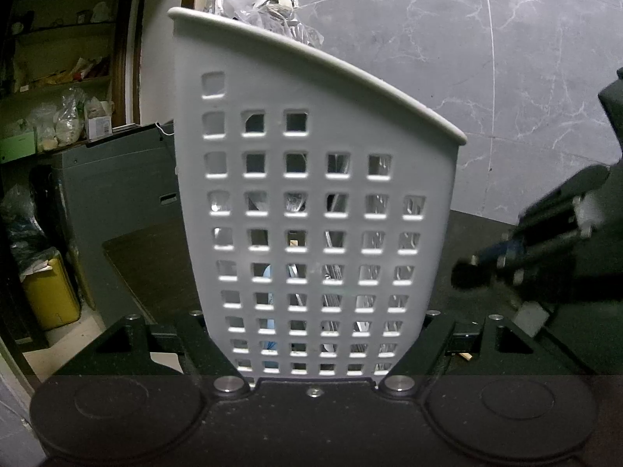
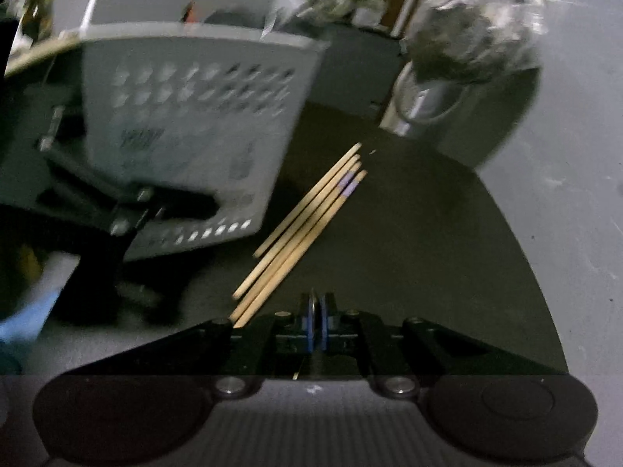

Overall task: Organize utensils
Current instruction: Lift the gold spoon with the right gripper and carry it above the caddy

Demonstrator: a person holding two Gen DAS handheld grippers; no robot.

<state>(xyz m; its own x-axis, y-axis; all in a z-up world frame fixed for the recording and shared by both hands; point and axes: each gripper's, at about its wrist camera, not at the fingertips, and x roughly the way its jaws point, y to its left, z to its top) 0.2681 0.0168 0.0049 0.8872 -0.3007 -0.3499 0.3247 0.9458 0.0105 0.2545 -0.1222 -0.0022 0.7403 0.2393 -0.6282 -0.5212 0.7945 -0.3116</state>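
The left gripper (image 1: 313,344) is clamped around the white perforated utensil holder (image 1: 311,194), utensils dimly visible through its holes. At twelve o'clock of the right gripper (image 2: 317,313), whose blue pads meet on something thin and metallic, four wooden chopsticks (image 2: 301,229) lie together on the dark countertop (image 2: 428,253); grey marbled wall (image 1: 486,58) behind.

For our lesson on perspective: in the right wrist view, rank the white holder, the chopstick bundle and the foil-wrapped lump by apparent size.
1. white holder, largest.
2. foil-wrapped lump.
3. chopstick bundle, long but thin.
Blur and differing distances make the last two uncertain.
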